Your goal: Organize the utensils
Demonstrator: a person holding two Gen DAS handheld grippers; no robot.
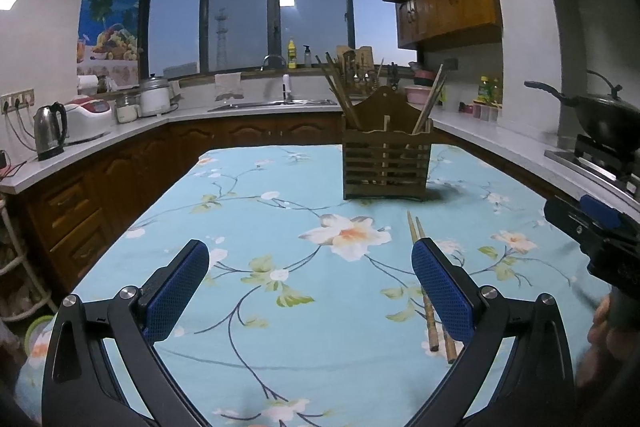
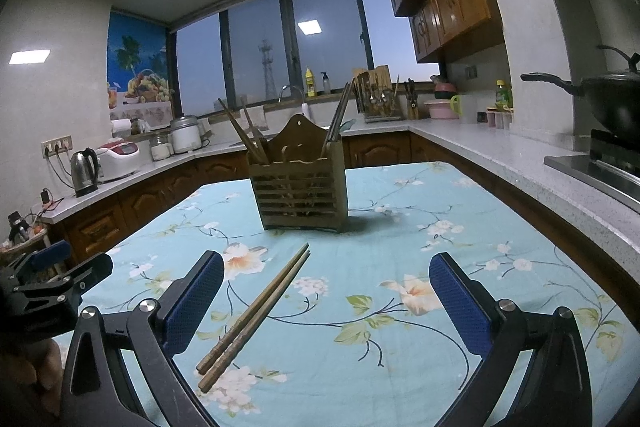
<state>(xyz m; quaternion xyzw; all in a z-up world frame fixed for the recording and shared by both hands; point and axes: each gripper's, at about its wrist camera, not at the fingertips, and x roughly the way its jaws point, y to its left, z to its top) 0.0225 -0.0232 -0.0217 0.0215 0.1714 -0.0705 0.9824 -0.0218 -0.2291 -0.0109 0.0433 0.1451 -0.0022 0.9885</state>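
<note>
Left gripper (image 1: pixel 310 285) low in frame, blue fingers (image 1: pixel 178 291) spread wide, holding nothing. Right gripper (image 2: pixel 326 297) likewise wide open, empty. Pair of chopsticks (image 2: pixel 254 317) flat on the floral desk (image 2: pixel 400 367), lower centre of the right view, just inside the left-hand finger, untouched; partly hidden behind the right-hand finger in the left view. Further back, centre frame, wooden holder (image 2: pixel 298 195) upright on the cloth, more chopsticks (image 2: pixel 242 135) leaning out of both compartments.

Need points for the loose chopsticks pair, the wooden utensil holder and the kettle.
loose chopsticks pair (image 2: pixel 256 315): right wrist view, middle of the shafts lying on the cloth.
wooden utensil holder (image 2: pixel 298 193): right wrist view, slatted front wall.
kettle (image 1: pixel 49 131): left wrist view, steel body.
</note>
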